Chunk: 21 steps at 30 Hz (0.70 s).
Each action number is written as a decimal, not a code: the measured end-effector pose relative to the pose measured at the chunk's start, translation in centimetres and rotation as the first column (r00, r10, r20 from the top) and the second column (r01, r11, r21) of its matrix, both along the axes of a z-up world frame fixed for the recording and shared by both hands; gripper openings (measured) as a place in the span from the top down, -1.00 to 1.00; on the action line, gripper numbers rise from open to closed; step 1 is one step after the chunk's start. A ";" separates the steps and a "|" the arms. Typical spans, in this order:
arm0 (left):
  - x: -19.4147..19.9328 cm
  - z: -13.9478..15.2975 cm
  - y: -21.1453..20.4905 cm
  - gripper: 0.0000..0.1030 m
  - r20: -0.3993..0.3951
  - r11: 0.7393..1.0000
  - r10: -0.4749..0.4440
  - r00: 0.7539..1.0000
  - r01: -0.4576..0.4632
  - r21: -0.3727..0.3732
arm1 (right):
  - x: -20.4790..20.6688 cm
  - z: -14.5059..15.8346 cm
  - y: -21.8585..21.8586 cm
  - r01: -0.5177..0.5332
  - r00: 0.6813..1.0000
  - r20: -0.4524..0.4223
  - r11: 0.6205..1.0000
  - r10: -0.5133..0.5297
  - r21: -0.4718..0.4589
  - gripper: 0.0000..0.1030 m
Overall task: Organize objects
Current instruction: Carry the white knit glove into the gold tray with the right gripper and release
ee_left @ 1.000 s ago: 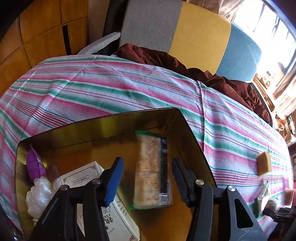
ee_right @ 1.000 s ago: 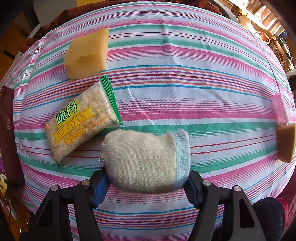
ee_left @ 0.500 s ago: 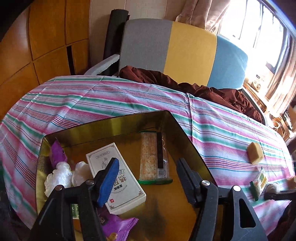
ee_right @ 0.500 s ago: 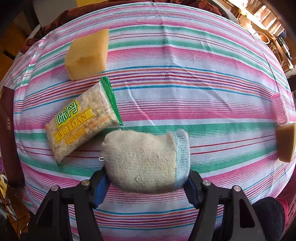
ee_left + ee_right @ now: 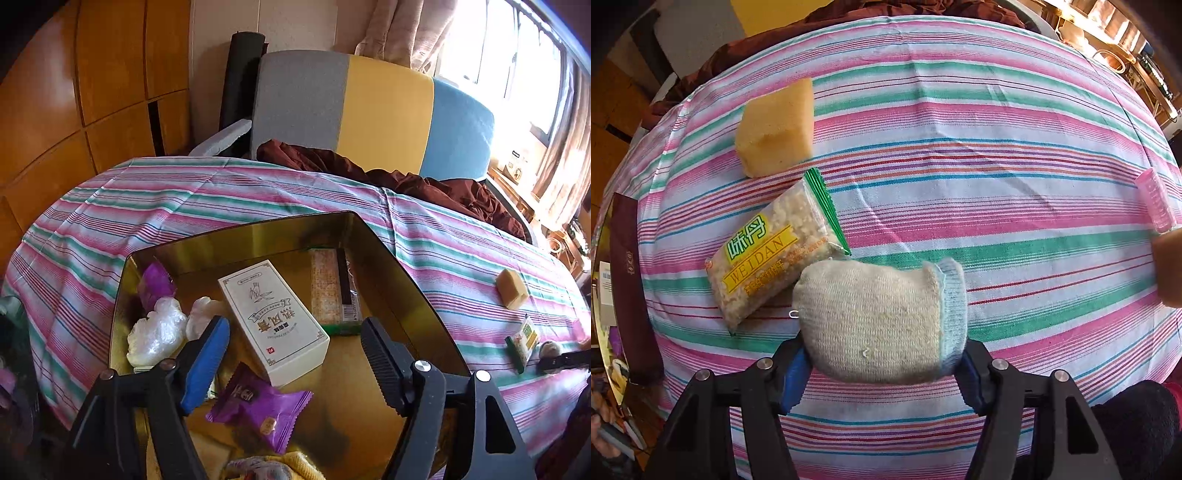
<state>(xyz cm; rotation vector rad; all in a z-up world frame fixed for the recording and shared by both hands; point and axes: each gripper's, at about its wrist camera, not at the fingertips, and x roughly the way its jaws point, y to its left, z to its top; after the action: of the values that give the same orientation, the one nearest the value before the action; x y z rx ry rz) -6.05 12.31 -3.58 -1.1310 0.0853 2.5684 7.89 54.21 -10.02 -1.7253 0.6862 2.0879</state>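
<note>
My left gripper point(image 5: 295, 354) is open and empty above a gold tin box point(image 5: 413, 280). The box holds a white carton point(image 5: 273, 317), a green-edged cracker pack point(image 5: 332, 291), purple snack packets point(image 5: 258, 406) and white plastic wads point(image 5: 159, 332). My right gripper point(image 5: 882, 373) is shut on a rolled beige sock point(image 5: 879, 317) just above the striped tablecloth point(image 5: 997, 184). A WEIDAN snack pack point(image 5: 772, 251) lies touching the sock's left side, with a yellow sponge point(image 5: 775, 133) beyond it.
A pink roller point(image 5: 1156, 199) and a tan block point(image 5: 1171, 269) lie at the right edge. The box's dark rim point(image 5: 628, 280) is at the left. A grey, yellow and blue sofa back point(image 5: 369, 114) and brown cloth point(image 5: 406, 181) lie behind the table.
My left gripper has pulled up and back from the box, leaving the cracker pack lying inside. The right gripper has not moved with the sock.
</note>
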 end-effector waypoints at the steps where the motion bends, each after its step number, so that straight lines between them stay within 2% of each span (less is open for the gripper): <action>1: 0.1 -0.1 -0.2 -0.45 0.002 1.000 0.002 1.000 -0.002 -0.001 | 0.1 0.4 -0.2 0.003 1.000 -0.023 1.000 -0.003 -0.001 -0.29; 6: 0.5 -0.5 -0.9 -0.46 0.020 1.000 0.009 1.000 -0.009 0.004 | -0.3 2.3 -1.8 -0.006 0.992 -0.122 1.000 0.007 0.015 -0.29; 11: 0.8 -0.6 -1.4 -0.46 0.025 1.000 0.010 1.000 -0.010 0.007 | -2.2 4.8 -5.5 -0.093 0.969 -0.227 0.995 0.097 0.025 -0.29; 16: 1.0 -0.4 -2.4 -0.47 0.023 0.999 0.025 0.999 -0.025 0.020 | -4.9 6.8 -11.4 -0.253 0.912 -0.325 0.967 0.252 0.041 -0.29; 21: 1.1 -0.4 -3.6 -0.48 0.021 0.998 0.051 0.998 -0.052 0.020 | -7.7 7.9 -19.2 -0.430 0.831 -0.365 0.901 0.420 0.057 -0.29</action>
<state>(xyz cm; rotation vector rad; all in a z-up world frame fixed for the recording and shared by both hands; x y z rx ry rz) -4.91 8.67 -4.02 -1.1660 0.0252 2.5959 0.18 35.00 -2.17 -1.6242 0.4512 2.7726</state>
